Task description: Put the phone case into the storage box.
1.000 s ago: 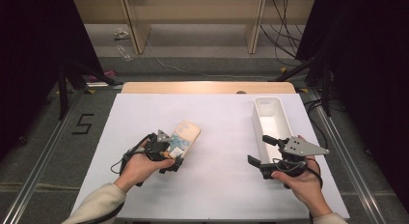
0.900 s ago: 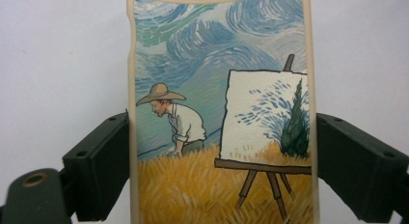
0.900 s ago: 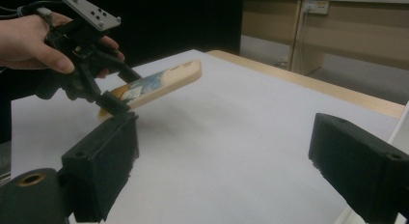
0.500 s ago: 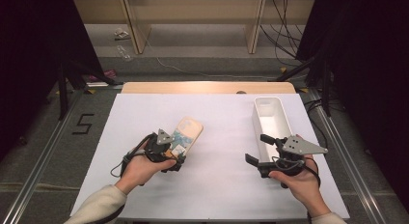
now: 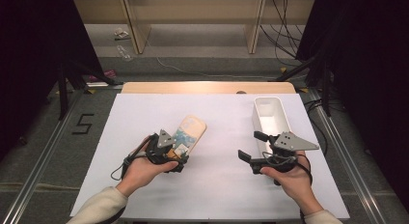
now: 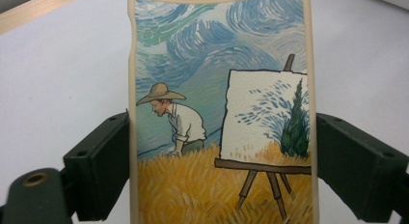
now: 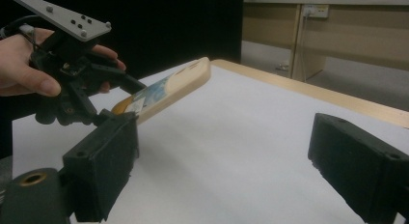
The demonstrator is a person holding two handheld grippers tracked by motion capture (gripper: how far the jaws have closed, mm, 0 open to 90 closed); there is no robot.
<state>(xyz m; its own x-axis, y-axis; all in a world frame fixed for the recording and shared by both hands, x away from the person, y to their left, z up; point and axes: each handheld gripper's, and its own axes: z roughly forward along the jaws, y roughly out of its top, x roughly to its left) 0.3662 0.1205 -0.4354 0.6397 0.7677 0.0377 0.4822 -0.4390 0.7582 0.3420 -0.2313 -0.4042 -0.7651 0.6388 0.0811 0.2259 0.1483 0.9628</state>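
**Phone case lifted off the table by the left gripper**

At the left of the table [image 5: 144, 113], the left gripper [image 5: 174, 154] is clenched on a phone case [image 6: 219, 113], its jaws pressed against the case's two long edges. The case, printed with a painter in a straw hat beside an easel, is now raised at its far end and tilted clear of the white surface, where a second ago it was seen lower and flatter. The pick-up is therefore judged done, and a carry seems next. At the right, the right gripper [image 5: 253, 146] is held with jaws apart and nothing between them, just beside a white bin [image 5: 270, 119], which is empty.
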